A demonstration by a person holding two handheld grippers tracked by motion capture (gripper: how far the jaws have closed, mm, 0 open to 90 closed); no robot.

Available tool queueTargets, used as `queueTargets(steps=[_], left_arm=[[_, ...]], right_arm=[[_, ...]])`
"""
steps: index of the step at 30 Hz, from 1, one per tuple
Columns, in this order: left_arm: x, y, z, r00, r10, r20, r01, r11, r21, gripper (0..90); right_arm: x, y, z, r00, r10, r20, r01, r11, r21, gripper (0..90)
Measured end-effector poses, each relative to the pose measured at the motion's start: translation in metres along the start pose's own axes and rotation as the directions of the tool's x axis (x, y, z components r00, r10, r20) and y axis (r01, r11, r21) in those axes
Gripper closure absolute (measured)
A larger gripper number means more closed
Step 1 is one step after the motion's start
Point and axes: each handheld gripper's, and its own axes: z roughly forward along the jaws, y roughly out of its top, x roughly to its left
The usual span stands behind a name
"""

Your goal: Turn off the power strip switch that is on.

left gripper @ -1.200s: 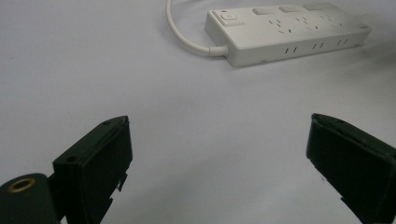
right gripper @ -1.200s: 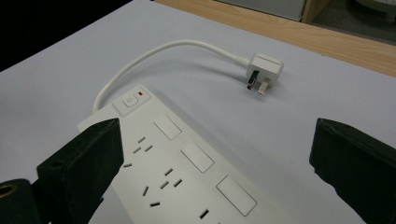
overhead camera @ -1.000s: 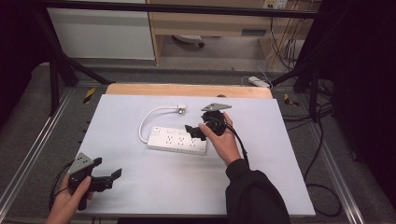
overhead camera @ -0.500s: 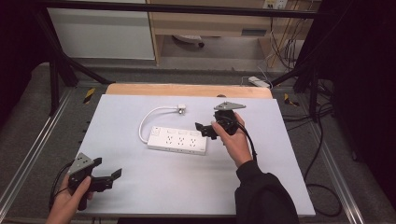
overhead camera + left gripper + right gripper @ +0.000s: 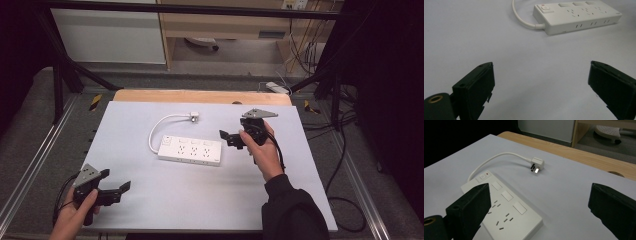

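On the white table [image 5: 200, 195] both tongs gape wide, empty — right tongs [image 5: 231, 138] beside the power strip [image 5: 190, 150], left tongs [image 5: 116, 181] near the front edge.

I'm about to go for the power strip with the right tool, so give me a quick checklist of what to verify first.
1. Right tool open and empty: ok.
2. Left tool open, away from the strip: ok.
3. White rectangular plastic power strip flat on the grey table: ok.
4. White cord's plug lying free, unplugged: ok.
5. Nothing plugged into the strip's sockets: ok.
6. Switch on or off: cannot tell.
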Motion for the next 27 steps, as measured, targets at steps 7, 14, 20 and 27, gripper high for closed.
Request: queueTargets(steps=[7,14,20,27], left_arm=[[0.0,0.0,0.0,1.0,0.002,0.0,-0.002,1.0,-0.002,6.9],[0.0,0.0,0.0,1.0,-0.001,-0.001,0.001,1.0,0.0,6.9],[0.0,0.0,0.0,1.0,-0.001,-0.002,0.001,1.0,0.0,6.9],[0.0,0.0,0.001,1.0,-0.002,-0.003,0.002,1.0,0.001,6.9]], right_arm=[[-0.005,-0.002,-0.012,0.9999,-0.007,0.016,0.007,1.0,-0.016,5.1],[-0.011,-0.007,-0.025,0.9991,0.015,0.04,-0.013,0.999,-0.042,5.1],[-0.019,-0.017,-0.037,0.9975,0.018,0.069,-0.015,0.999,-0.05,5.8],[-0.026,-0.029,-0.047,0.9967,-0.004,0.081,0.008,0.999,-0.051,4.7]])
